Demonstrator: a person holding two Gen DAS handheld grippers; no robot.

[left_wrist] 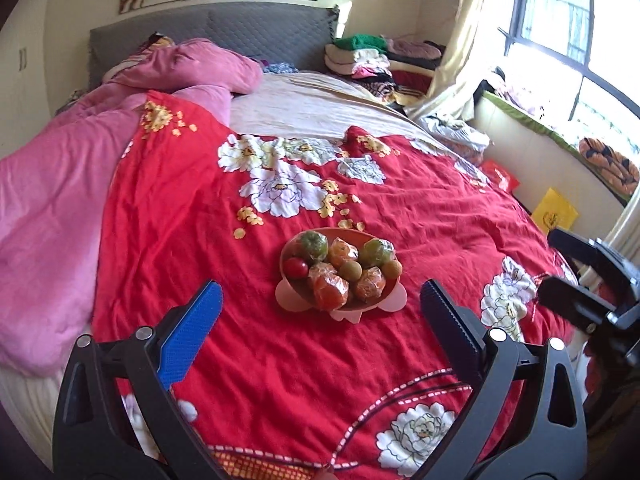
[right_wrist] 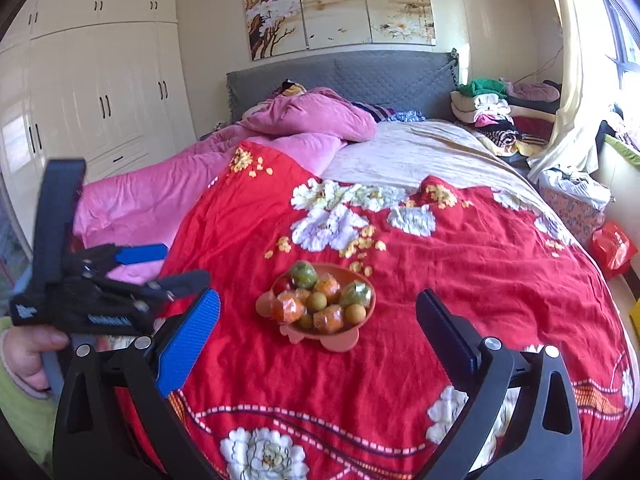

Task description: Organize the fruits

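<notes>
A pink bowl [left_wrist: 289,280] on a pale pink base sits on the red flowered bedspread [left_wrist: 280,360], filled with several fruits: wrapped oranges [left_wrist: 330,292], green fruits [left_wrist: 314,245], a red one [left_wrist: 297,268] and small yellow-green ones [left_wrist: 351,270]. The bowl also shows in the right wrist view [right_wrist: 370,302]. My left gripper [left_wrist: 320,296] is open and empty, just short of the bowl. My right gripper [right_wrist: 318,304] is open and empty, also short of the bowl. The left gripper [right_wrist: 156,264] appears at the left in the right wrist view, the right gripper [left_wrist: 560,268] at the right edge of the left wrist view.
A pink duvet [left_wrist: 60,200] is heaped on the bed's left side. Folded clothes [left_wrist: 368,56] are stacked by the grey headboard [left_wrist: 240,28]. A window ledge [left_wrist: 540,128] with cushions runs along the right. White wardrobes [right_wrist: 100,88] stand at the left.
</notes>
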